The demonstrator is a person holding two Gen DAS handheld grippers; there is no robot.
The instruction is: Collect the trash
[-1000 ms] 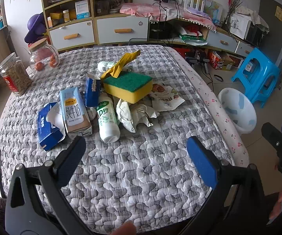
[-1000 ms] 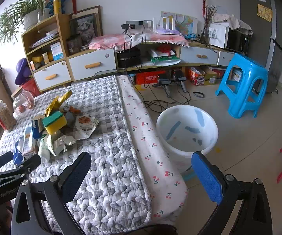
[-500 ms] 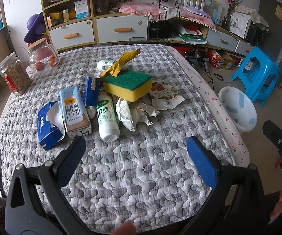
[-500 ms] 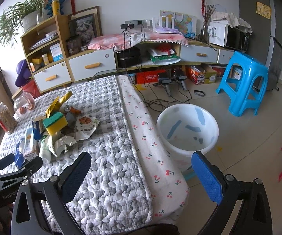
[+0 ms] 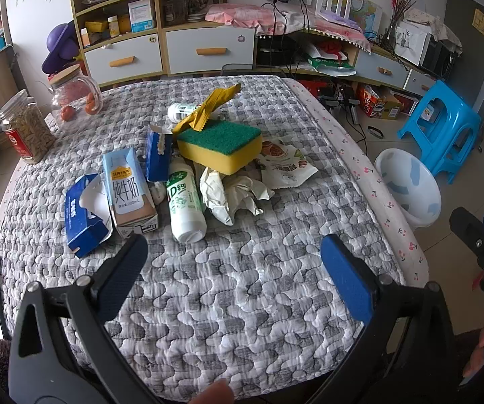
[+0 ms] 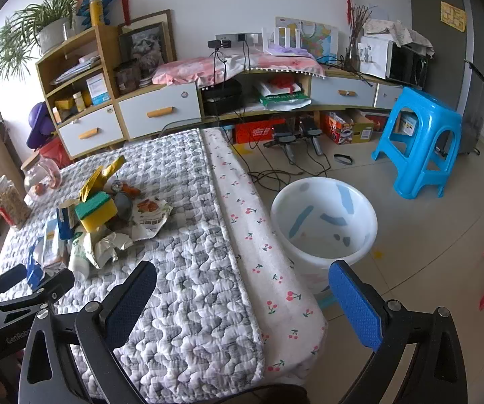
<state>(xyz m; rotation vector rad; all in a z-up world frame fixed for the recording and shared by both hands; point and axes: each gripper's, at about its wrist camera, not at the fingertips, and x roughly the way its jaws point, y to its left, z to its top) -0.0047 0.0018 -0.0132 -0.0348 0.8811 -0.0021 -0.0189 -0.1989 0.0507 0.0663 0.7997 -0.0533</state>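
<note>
Near the middle of the quilted bench sits the whole trash pile, all bunched up and touching. A sponge, green side up, is perched on top, with a yellow wrapper sticking up behind it. On the pile's near side a white bottle lies flat, a milk carton just left of it and a torn blue box further left. Crumpled paper is right of the bottle, and a snack bag lies flat toward the right edge.

Two glass jars stand at the far left corner, well apart from the pile.

The left claw hangs over the near edge, released wide, nothing in it, short of the bottle. The right claw is also spread wide and empty, hanging over the bench's near right corner. Past that edge, a white bin stands on the floor just beside the bench, and a blue stool is further back.
</note>
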